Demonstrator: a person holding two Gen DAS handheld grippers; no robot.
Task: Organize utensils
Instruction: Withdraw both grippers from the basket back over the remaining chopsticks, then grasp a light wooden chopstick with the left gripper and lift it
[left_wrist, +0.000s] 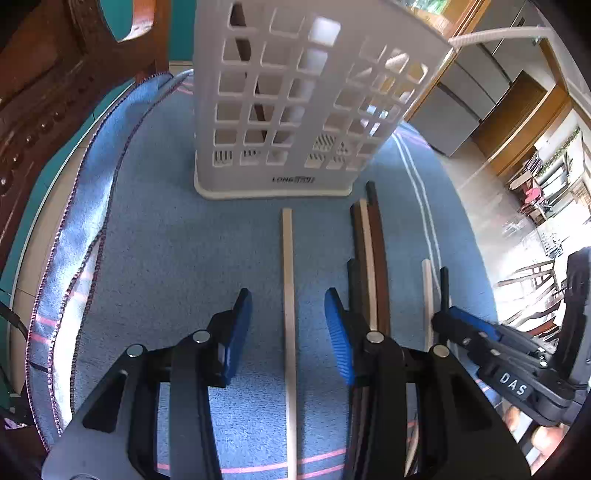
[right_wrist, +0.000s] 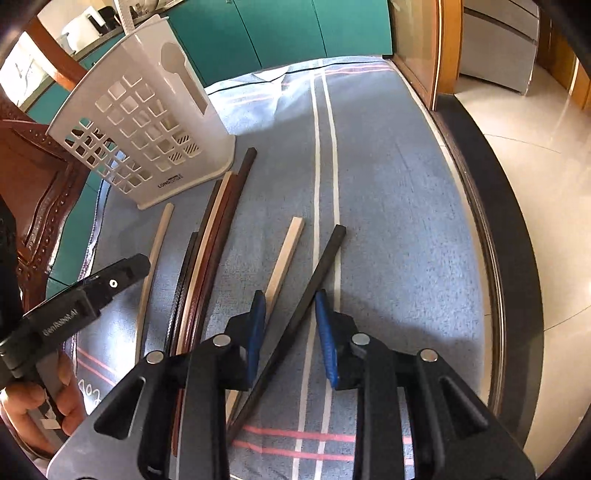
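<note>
A white perforated utensil holder (left_wrist: 273, 110) (right_wrist: 147, 129) stands upright on the blue cloth (left_wrist: 166, 258). My left gripper (left_wrist: 289, 325) is open, and a pale chopstick (left_wrist: 288, 277) lies lengthwise between its blue pads without touching them. Right of it lies a bundle of dark and pale chopsticks (left_wrist: 369, 266) (right_wrist: 207, 251). My right gripper (right_wrist: 290, 325) hangs low over a black chopstick (right_wrist: 317, 269), which runs between its pads with a gap on the left side. Another pale chopstick (right_wrist: 288, 243) passes behind its left finger.
A carved wooden chair (left_wrist: 37, 110) stands at the table's left. The table's dark rim (right_wrist: 491, 258) curves along the right, with tiled floor beyond. A hand (right_wrist: 33, 402) holds the left gripper's handle. Teal cabinets (right_wrist: 277, 29) are behind the holder.
</note>
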